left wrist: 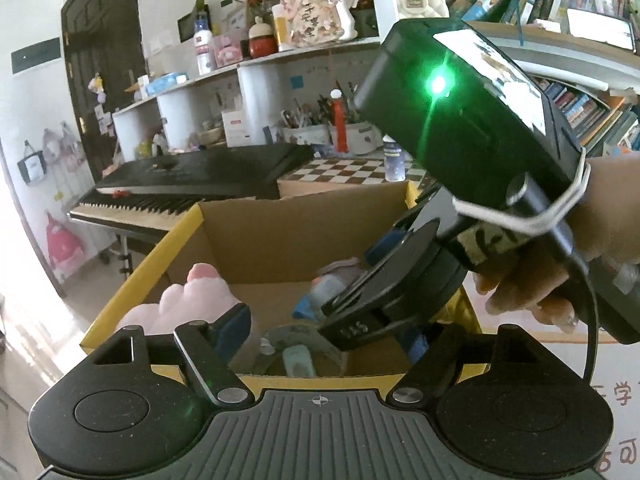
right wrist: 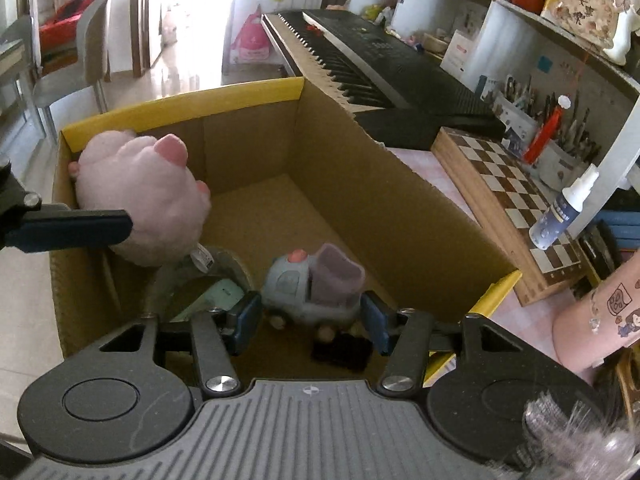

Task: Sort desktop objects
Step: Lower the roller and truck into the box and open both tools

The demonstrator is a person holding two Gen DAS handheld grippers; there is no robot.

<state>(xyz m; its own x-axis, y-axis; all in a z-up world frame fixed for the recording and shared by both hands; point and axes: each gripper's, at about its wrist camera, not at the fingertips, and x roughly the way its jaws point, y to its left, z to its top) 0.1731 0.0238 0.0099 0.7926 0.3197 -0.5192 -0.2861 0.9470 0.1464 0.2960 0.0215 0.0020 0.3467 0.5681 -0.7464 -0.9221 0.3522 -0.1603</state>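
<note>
Grippers poised over an open cardboard box (right wrist: 360,184) of toys.
Right gripper (right wrist: 312,320), lower centre, stands with jaws apart flanking a grey plush truck (right wrist: 308,284) on the box floor; left gripper (left wrist: 324,332) is likewise spread wide, one finger (right wrist: 76,226) beside the pink plush pig (right wrist: 148,200) at left.

Pink surface (right wrist: 416,160) carrying cardboard box (right wrist: 384,200), with wooden chessboard (right wrist: 508,200) just beside box, spray bottle (right wrist: 560,212) atop chessboard.

left gripper (left wrist: 324,336): jaws spread, lower centre | right gripper (right wrist: 312,322): jaws spread, lower centre | right hand (left wrist: 532,292): gripping handle, right edge
</note>
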